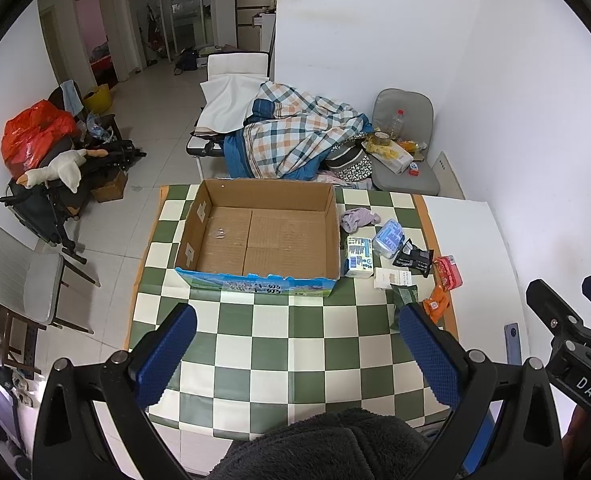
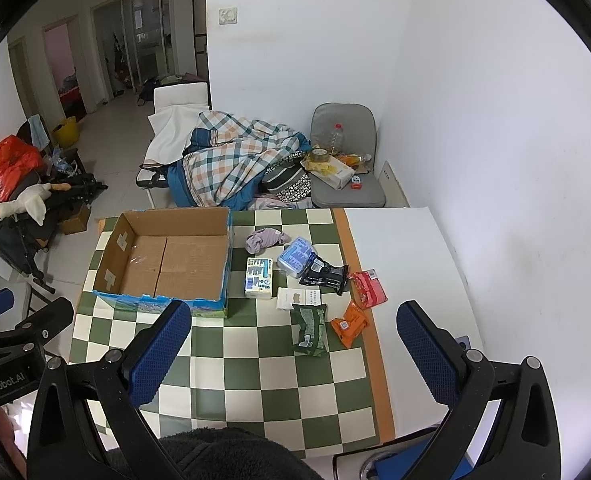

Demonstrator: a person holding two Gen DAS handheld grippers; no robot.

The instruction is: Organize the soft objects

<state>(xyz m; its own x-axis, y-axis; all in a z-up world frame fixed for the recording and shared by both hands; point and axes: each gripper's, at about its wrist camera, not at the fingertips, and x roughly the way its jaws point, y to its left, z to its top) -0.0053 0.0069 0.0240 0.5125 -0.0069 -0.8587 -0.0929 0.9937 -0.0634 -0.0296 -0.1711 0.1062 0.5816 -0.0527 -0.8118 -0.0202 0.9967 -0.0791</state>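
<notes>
Both tongs, left (image 1: 297, 350) and right (image 2: 295, 344), gape wide, empty, over near edge of surface (image 2: 255, 380). Soft packets (image 2: 309, 330) cluster beside empty box (image 2: 167, 256), toward right edge. Risk: crowded packets, slick wrappers slipping; neighbours nudged off.

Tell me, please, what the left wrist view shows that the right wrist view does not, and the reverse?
Only the left wrist view shows the right gripper at its right edge, and the grey chair left of the table. Only the right wrist view shows the left gripper at its left edge. Both show the empty box, purple cloth, tissue pack and snack packets beside it.
</notes>
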